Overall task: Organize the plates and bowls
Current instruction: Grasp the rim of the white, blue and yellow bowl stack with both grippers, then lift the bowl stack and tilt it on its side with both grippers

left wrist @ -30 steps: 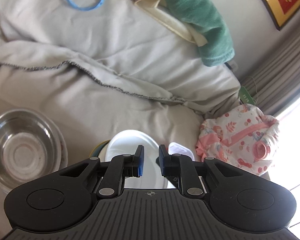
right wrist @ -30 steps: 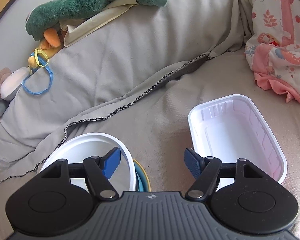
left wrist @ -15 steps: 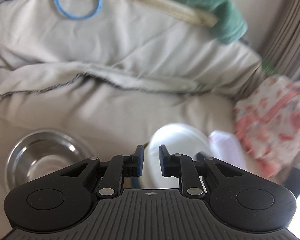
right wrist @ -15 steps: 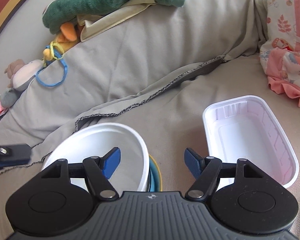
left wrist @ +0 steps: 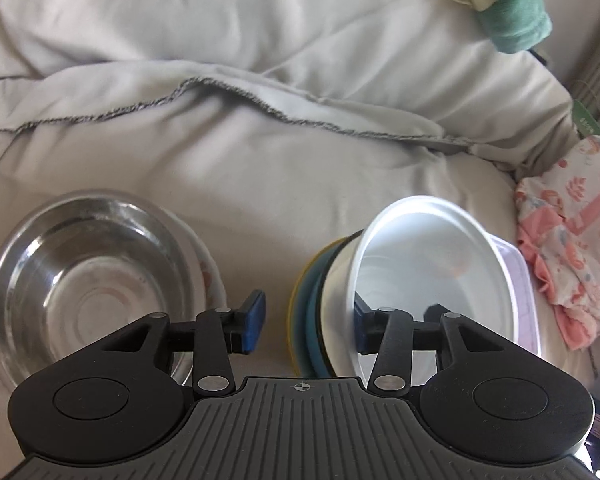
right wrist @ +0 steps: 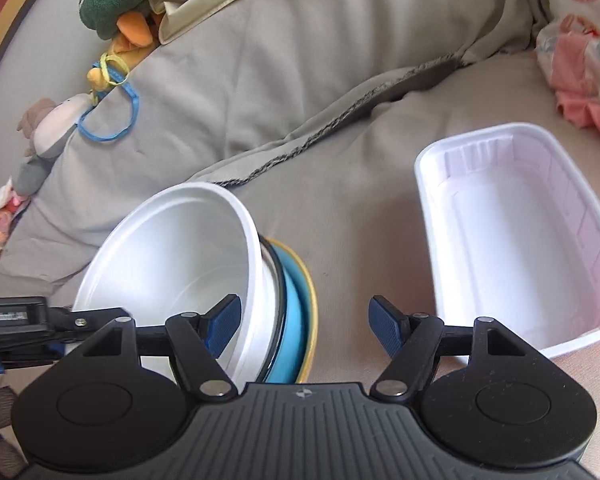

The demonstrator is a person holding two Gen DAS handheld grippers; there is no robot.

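— Left gripper (left wrist: 306,326), jaws spread, straddles the tilted white bowl's (left wrist: 420,264) rim (stacked on blue dishes).

— Right gripper (right wrist: 305,322)?

— Also released; same bowl's wall between its fingers.

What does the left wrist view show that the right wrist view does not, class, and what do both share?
Left wrist only: the steel bowl, resting on a patterned plate. Right wrist only: the stuffed toys and blue ring. Both: the white bowl on the stacked plates, the white tray and the grey blanket.
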